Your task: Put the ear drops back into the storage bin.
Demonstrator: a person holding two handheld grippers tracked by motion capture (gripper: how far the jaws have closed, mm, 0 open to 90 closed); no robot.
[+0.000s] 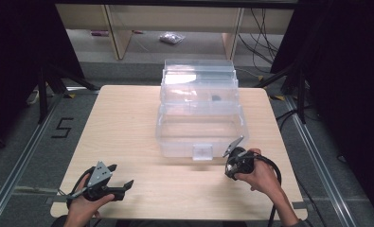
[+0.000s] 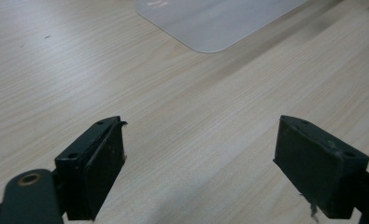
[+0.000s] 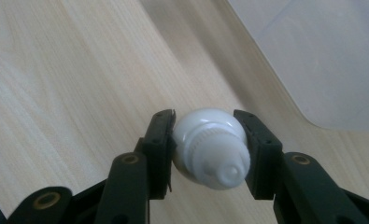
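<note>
My right gripper point(image 3: 204, 115) is shut on a white bulb-shaped object point(image 3: 210, 144) with a ridged collar and a small nub, held just above the wooden table point(image 1: 128, 123). From above, a hand holds this gripper point(image 1: 234, 165) near the front right corner of a clear plastic storage box point(image 1: 199, 116), whose wall point(image 3: 322, 60) lies to the upper right of the jaws. My left gripper point(image 1: 121, 175) rests open at the table's front left in a hand. Its jaws point(image 2: 201, 126) stand wide apart over bare wood with nothing between them.
The clear box has a lid tilted up at the back, and a small dark item point(image 1: 216, 98) lies inside it. A corner of the box point(image 2: 210, 23) shows ahead of the left gripper. Cables and stand legs point(image 1: 293, 75) flank the table on the floor.
</note>
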